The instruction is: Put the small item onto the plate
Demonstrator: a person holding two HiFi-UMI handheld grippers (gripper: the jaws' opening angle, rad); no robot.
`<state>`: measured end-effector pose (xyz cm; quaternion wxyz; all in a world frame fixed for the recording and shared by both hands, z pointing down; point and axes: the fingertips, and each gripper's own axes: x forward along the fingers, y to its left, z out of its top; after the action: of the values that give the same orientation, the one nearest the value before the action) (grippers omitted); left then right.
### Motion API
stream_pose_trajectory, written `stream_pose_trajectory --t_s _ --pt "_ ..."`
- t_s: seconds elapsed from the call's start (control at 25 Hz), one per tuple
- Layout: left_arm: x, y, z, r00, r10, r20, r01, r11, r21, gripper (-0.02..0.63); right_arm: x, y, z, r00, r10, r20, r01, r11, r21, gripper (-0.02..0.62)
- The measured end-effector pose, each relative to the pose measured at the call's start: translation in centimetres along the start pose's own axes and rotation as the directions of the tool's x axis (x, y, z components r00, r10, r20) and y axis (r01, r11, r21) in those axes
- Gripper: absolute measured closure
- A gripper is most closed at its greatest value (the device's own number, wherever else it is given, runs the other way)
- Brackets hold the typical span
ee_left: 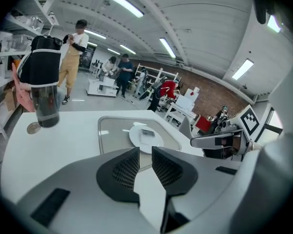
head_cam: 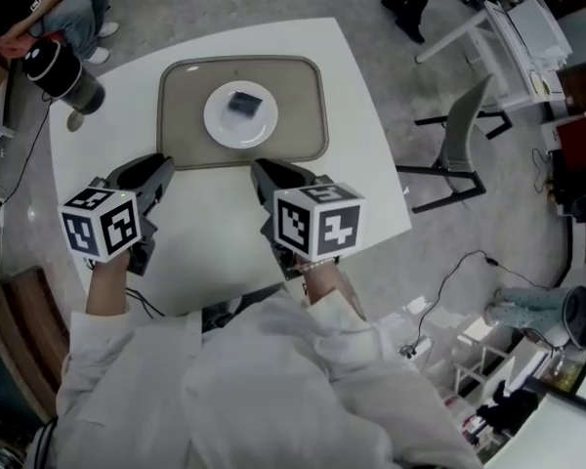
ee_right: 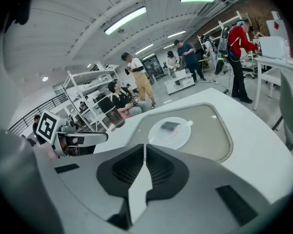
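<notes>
A small dark flat item (head_cam: 244, 103) lies on a round white plate (head_cam: 236, 125), which rests in a grey tray (head_cam: 181, 115) on the white table. The left gripper view shows the plate (ee_left: 136, 140) with the item (ee_left: 146, 133) on it, beyond the jaws. In the right gripper view the plate (ee_right: 178, 138) and the item (ee_right: 169, 126) lie ahead. My left gripper (head_cam: 161, 164) hovers near the tray's front left corner, jaws a narrow gap apart and empty (ee_left: 145, 152). My right gripper (head_cam: 264, 171) sits by the tray's front edge, jaws together and empty (ee_right: 145, 150).
A dark tumbler with a black lid (head_cam: 63, 71) stands at the table's far left corner. A grey chair (head_cam: 464, 140) stands right of the table. Several people are seated or standing beyond the table (ee_left: 73, 57). Shelves and desks ring the room.
</notes>
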<state>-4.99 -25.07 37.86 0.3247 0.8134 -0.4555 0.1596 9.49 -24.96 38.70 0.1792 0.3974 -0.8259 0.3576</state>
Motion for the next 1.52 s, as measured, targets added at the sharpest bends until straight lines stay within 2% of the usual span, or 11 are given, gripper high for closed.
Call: stream_pose_trajectory --t_s 0.2,0.52,0.68,0.8,1.0,1.12,1.28,1.52 --pt "-3.8 -1.4 -2.2 0.999 -0.049 0.005 0.049 0.998 0.042 0.528 -1.8 3.7 -1.7 0.998 0.013 0.063 -0.013 1.0 -0.009 0.574" --pt "-9.4 -3.2 -5.1 0.994 -0.109 0.024 0.105 0.988 0.109 0.549 -4.2 9.2 -5.2 0.993 -0.017 0.119 0.024 0.998 -0.052 0.58" --pt "-11.6 -5.0 -6.2 0.986 -0.159 0.047 0.149 0.974 0.168 0.569 -5.4 12.0 -6.7 0.989 -0.017 0.147 0.032 0.995 -0.099 0.58" --pt "-13.1 -6.3 -6.4 0.975 -0.201 0.091 0.18 0.963 0.199 0.581 -6.3 14.5 -7.1 0.98 0.016 0.196 0.016 0.987 -0.158 0.58" --pt "-13.8 -7.8 -7.9 0.968 -0.225 0.113 0.2 0.959 0.199 0.588 -7.1 17.6 -8.0 0.954 0.121 0.273 -0.055 0.969 -0.241 0.58" --pt "-13.8 -8.5 -8.5 0.965 -0.231 0.125 0.207 0.961 0.183 0.588 -6.9 18.3 -8.5 0.954 0.163 0.252 -0.092 0.957 -0.274 0.578" --pt "-13.7 -9.8 -8.8 0.952 -0.269 0.144 0.253 0.96 0.119 0.588 -6.6 19.0 -8.9 0.951 0.23 0.207 -0.173 0.95 -0.259 0.578" --pt "-13.7 -11.0 -8.4 0.958 -0.241 0.155 0.224 0.967 0.122 0.594 -7.9 19.4 -8.3 0.946 0.276 0.172 -0.215 0.927 -0.307 0.58"
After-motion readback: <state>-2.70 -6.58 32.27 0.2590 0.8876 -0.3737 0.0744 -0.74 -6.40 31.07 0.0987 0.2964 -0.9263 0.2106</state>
